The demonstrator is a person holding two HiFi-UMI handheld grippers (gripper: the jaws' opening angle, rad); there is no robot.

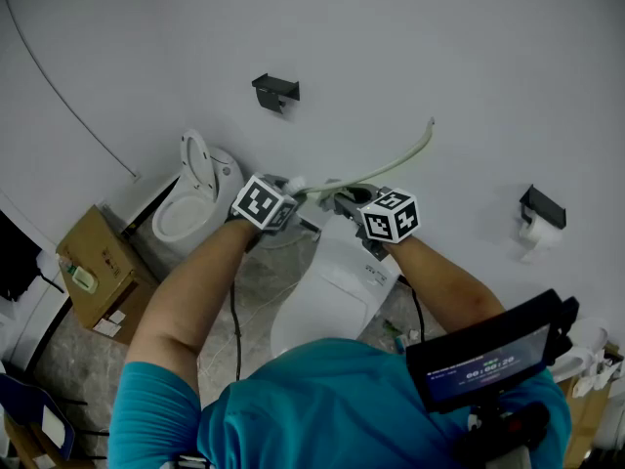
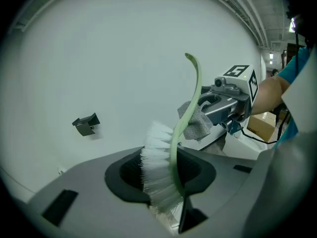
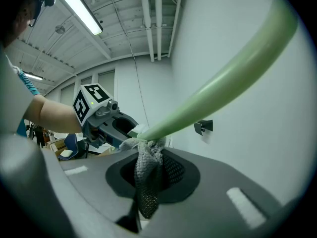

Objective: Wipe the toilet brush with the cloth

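The toilet brush has a pale green curved handle (image 1: pixel 391 164) and white bristles (image 2: pixel 157 168). My left gripper (image 1: pixel 290 195) is shut on the brush at its head end; in the left gripper view the bristles sit between its jaws and the handle (image 2: pixel 194 90) rises away from them. My right gripper (image 1: pixel 344 201) is shut on a grey cloth (image 3: pixel 147 175), which is pressed around the handle (image 3: pixel 223 76) close to the head. From the left gripper view the cloth (image 2: pixel 197 123) touches the handle just past the bristles. Both grippers face each other above a toilet.
A white toilet (image 1: pixel 327 296) stands directly below the grippers, and a second one with its lid up (image 1: pixel 195 189) is to the left. A cardboard box (image 1: pixel 93 272) sits far left. On the wall are a black bracket (image 1: pixel 275 91) and a paper holder (image 1: pixel 540 211).
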